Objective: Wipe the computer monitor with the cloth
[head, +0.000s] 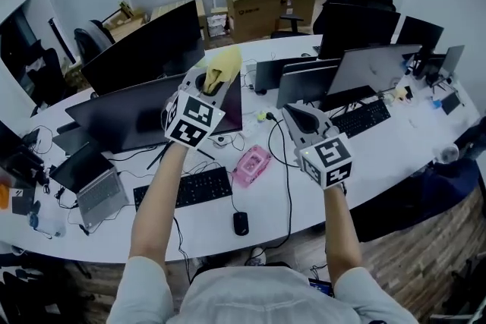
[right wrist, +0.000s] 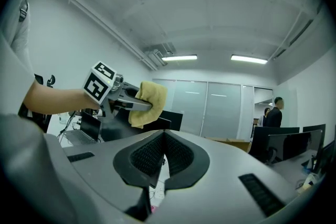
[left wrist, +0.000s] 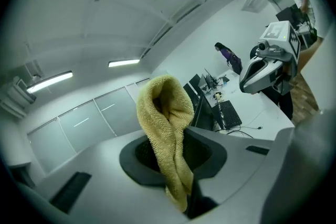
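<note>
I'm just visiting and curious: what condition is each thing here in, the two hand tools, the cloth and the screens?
Left hand-held gripper: shut on the yellow cloth.
Right hand-held gripper: shut, empty.
Yellow cloth: bunched, held aloft.
Monitor: screen dark.
Laptop: open, screen dark.

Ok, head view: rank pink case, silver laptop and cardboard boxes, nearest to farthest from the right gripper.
1. Pink case, on the desk just left of the right gripper.
2. Silver laptop, desk's far left.
3. Cardboard boxes, beyond the desk.
</note>
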{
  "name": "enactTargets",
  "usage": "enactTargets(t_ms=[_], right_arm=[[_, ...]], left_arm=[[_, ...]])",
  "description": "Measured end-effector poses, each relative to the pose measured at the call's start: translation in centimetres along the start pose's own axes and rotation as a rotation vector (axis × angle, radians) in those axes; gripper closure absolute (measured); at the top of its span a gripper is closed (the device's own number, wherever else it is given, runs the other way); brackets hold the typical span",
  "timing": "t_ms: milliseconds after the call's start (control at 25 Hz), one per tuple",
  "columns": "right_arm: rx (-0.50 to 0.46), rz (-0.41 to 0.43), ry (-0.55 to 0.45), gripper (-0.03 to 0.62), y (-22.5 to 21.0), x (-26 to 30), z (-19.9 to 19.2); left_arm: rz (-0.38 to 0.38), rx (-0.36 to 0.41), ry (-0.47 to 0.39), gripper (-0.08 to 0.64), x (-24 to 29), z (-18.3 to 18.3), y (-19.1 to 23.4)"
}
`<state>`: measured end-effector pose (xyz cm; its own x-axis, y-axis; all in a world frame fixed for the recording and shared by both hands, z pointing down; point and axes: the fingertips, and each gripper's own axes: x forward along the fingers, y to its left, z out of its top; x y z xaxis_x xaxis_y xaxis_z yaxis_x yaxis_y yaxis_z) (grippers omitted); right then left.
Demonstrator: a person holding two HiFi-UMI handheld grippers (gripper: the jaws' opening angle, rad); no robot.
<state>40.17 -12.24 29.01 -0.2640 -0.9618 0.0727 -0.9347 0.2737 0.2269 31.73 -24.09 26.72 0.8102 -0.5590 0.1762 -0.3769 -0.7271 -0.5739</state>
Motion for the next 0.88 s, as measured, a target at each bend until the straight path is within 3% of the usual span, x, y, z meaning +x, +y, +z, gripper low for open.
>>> enactTargets(t_ms=[160,520,880], right_arm=[[0.002,-0.019,0.025,0.568,0.1,1.0,-0.3],[0.019,-0.103,0.054,0.568,-0.4,1.4,-0.4],[0.016,-0.108,0.106,0.568,0.6,2.3,-0.7]], left_arm=[[-0.012,0.061,0.039,0.477,3.3,0.0,1.9],[-0.109,0.088,0.141,0.477,8.5,-2.3,1.5],[-0.103,0.095,0.135,0.477,8.3,-2.7,1.9]])
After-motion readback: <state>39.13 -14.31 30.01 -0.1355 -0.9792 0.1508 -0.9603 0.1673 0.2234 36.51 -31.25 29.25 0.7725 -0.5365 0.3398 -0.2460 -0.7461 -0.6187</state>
